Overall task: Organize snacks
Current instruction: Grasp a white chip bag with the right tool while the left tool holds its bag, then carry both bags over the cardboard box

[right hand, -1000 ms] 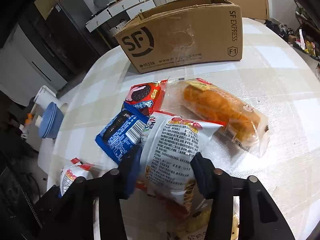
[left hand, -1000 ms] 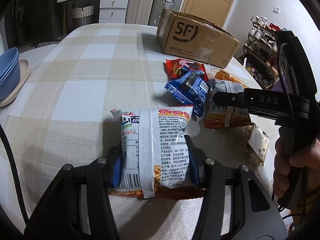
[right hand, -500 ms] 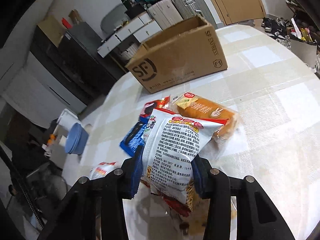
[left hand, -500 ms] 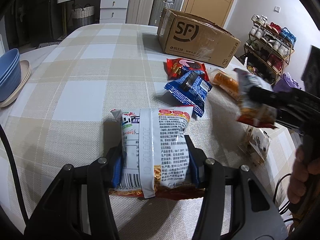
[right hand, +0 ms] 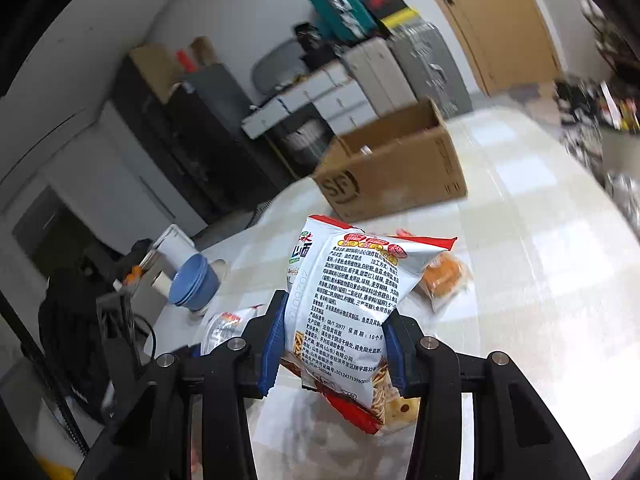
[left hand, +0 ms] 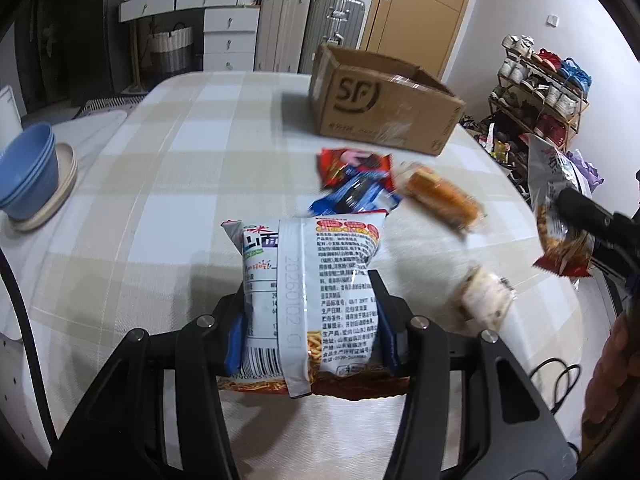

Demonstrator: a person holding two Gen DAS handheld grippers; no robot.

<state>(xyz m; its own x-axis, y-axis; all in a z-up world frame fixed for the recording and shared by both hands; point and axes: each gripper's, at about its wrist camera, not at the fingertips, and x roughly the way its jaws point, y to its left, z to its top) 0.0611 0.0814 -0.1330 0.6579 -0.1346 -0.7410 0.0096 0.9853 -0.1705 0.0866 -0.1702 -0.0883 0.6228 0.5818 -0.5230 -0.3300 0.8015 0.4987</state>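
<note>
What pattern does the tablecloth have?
The tablecloth has beige and white checks; the left wrist view shows it best.

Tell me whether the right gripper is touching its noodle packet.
Touching. The right wrist view shows the right gripper with both blue pads pressed into the noodle packet, pinching it clear of the table.

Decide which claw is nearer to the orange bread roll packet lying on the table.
Right. The right claw holds its noodle bag just beside the orange bread roll packet; the left claw grips another bag farther back, nearer the table's front edge.
</note>
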